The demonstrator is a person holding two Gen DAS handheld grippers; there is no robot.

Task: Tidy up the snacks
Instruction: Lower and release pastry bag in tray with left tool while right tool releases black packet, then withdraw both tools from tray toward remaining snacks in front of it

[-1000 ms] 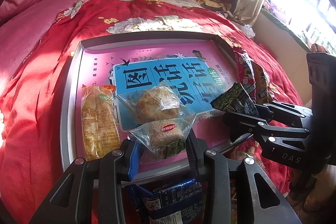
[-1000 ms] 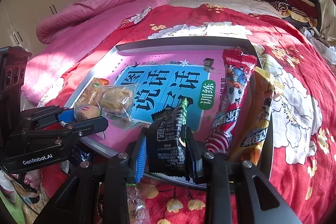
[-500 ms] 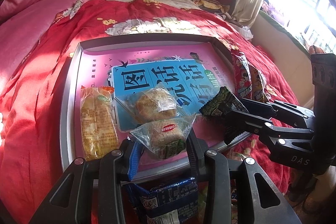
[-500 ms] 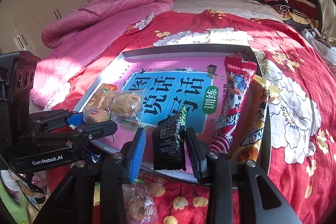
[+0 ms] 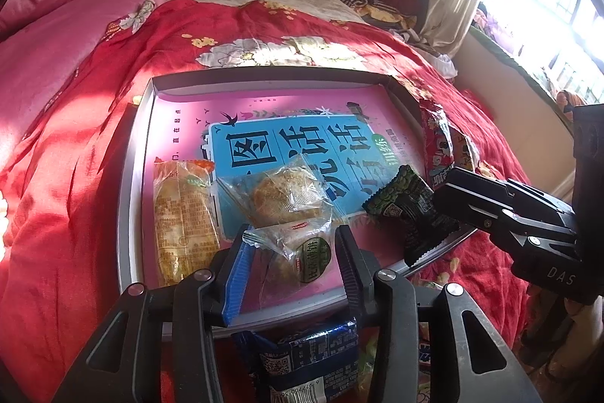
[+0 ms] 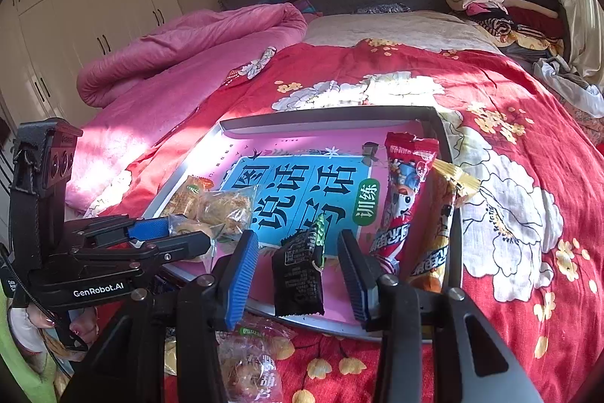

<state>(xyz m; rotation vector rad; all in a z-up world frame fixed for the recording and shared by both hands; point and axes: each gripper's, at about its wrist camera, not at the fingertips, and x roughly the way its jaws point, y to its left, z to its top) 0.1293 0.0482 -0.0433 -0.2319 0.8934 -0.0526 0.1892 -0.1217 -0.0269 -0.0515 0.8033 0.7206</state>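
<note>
A black crinkly snack packet (image 6: 300, 276) with a green top stands on the tray's (image 6: 324, 121) near rim, between the right gripper's (image 6: 298, 274) opening fingers (image 6: 241, 274), apart from both pads. The left gripper's (image 5: 288, 261) fingers (image 5: 236, 274), also opening, flank a clear-wrapped round cake (image 5: 298, 253) lying in the grey tray on the red bed cover (image 6: 528, 176).

Tray (image 5: 130, 199) far half lies bare; packets crowd its near edge, tall wrappers (image 6: 406, 199) line the right
</note>
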